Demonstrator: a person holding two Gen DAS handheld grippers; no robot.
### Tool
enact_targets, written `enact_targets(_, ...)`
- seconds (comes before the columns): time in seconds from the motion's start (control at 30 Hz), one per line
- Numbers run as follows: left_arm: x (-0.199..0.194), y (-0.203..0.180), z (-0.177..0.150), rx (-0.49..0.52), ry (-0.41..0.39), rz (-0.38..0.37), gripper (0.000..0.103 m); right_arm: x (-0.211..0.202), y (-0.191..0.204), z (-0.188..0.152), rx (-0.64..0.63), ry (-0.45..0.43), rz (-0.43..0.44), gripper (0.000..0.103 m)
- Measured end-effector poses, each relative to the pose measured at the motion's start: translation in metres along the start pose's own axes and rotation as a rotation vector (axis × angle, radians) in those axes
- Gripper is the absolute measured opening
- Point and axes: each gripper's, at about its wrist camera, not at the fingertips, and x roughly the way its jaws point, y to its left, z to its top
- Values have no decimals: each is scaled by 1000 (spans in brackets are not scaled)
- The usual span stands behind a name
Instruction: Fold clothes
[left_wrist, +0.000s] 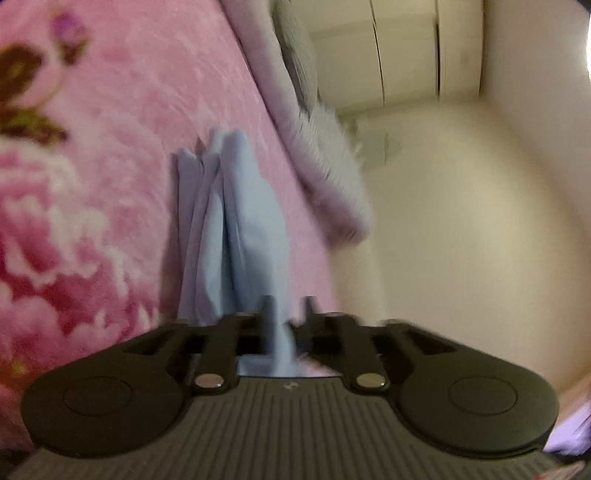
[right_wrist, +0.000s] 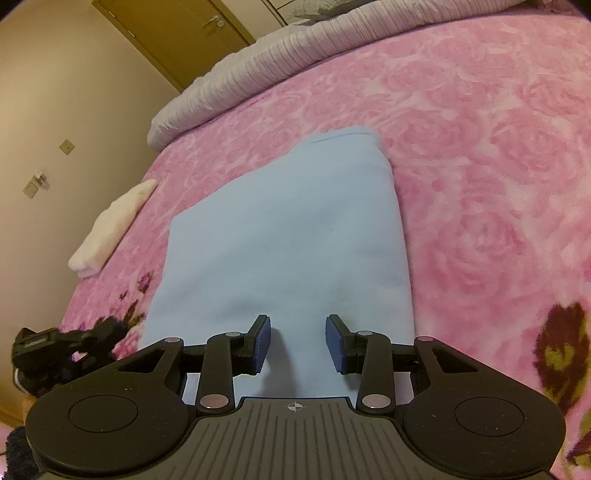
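The right gripper (right_wrist: 297, 341) tilts steeply down over the blue cloth (right_wrist: 284, 236), which lies folded into a flat rectangle on the pink blanket (right_wrist: 480, 147). Its blue pads (right_wrist: 261, 343) stand well apart, one on each side of the cloth's near middle. They hover at or just above the fabric with nothing pinched between them; whether the tips touch the cloth cannot be told.

The left gripper (left_wrist: 287, 317) points nearly level along the bed, rolled so that the blanket (left_wrist: 110, 166) fills the left of its view and the wall the right. Its picture is blurred. A bunched edge of the cloth (left_wrist: 236, 229) runs from between its fingers away across the blanket in upright folds. The fingers sit a little apart with the fabric between them; whether they press on it cannot be told through the blur.

Only the right wrist view shows the cloth's whole flat top. It also shows a white folded towel (right_wrist: 110, 229) left of the cloth near the blanket's edge, a grey ribbed quilt (right_wrist: 258, 62) beyond the cloth, a door (right_wrist: 177, 33) past that, and the left gripper's dark body (right_wrist: 66, 350) at the cloth's near left corner. Only the left wrist view shows the cloth edge-on, as stacked layers, with a grey fringed pillow (left_wrist: 328, 155) to its right and pale cabinets (left_wrist: 406, 51) beyond.
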Motion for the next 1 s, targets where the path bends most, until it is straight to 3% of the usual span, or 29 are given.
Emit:
enact_targets(0.17, 17, -15, 4, 252, 147, 57, 25, -1, -2, 0, 13, 1, 10, 38)
enact_targets(0.37, 37, -26, 2, 557, 348, -2, 26, -1, -2, -1, 11, -6, 11, 38)
enact_targets(0.47, 53, -31, 9, 648, 425, -25, 26, -1, -3, -1, 11, -4, 14, 38)
enact_targets(0.57, 61, -30, 10, 645, 489, -74, 25, 0, -4, 1, 13, 1, 16, 38)
enact_targets(0.63, 65, -29, 4, 674, 532, -81, 13, 0, -4, 2, 11, 3, 17, 38)
enact_targets(0.7, 59, -33, -1, 706, 524, -76, 10, -1, -5, 3, 12, 6, 18, 38)
enact_targets(0.83, 26, -44, -9, 711, 395, -77, 8, -1, -6, 3, 5, 17, 34, 37)
enact_targets(0.93, 17, -29, -19, 639, 355, 16, 8, 2, -4, 3, -5, 32, 46, 37)
enact_targets(1.0, 18, -18, -28, 529, 315, 71, 9, 3, 1, 1, -44, 38, 27, 37)
